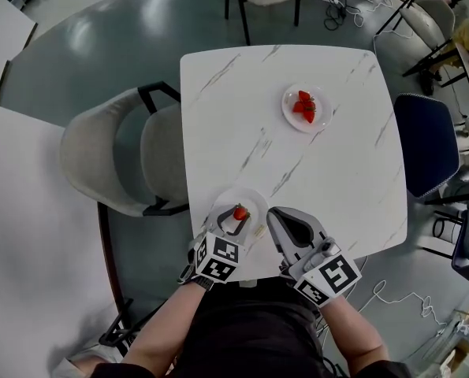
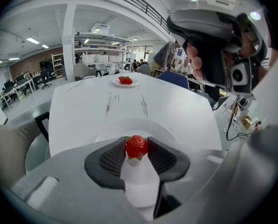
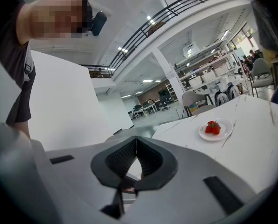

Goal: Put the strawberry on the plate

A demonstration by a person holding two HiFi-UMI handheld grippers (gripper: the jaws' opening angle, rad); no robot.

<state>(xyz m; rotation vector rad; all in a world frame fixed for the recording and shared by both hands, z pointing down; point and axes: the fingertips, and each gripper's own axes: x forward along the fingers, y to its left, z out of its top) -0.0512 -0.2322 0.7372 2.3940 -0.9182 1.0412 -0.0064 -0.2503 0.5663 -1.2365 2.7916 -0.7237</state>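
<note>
A red strawberry (image 1: 240,212) (image 2: 136,147) is pinched between the jaws of my left gripper (image 1: 238,216) (image 2: 137,149), which is shut on it. It hangs just over a small white plate (image 1: 254,199) (image 2: 129,123) at the near edge of the table. My right gripper (image 1: 279,215) (image 3: 137,140) sits beside it to the right, shut with nothing between its jaws. A second white plate (image 1: 317,120) (image 2: 117,83) (image 3: 225,132) at the far side of the table holds more strawberries (image 1: 304,107) (image 3: 213,127).
The white marble table (image 1: 250,124) has a grey padded chair (image 1: 112,160) at its left side and a dark blue chair (image 1: 427,144) at its right. Cables lie on the floor at the right. In the left gripper view the right gripper's body (image 2: 218,45) fills the upper right.
</note>
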